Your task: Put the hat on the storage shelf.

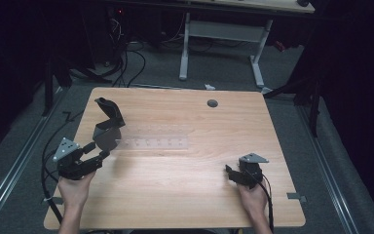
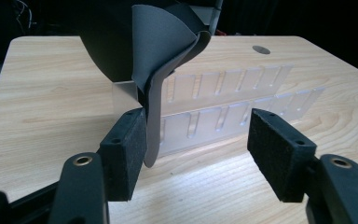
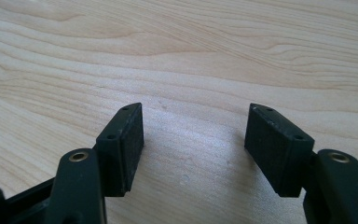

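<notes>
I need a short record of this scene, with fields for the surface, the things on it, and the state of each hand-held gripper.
surface: wooden table
things: clear rack lying flat; dark sheet curled, at the rack's left end
left hand-held gripper: open, the sheet's edge against its left pad, right pad clear
right hand-held gripper: open, nothing between the jaws, over bare table
</notes>
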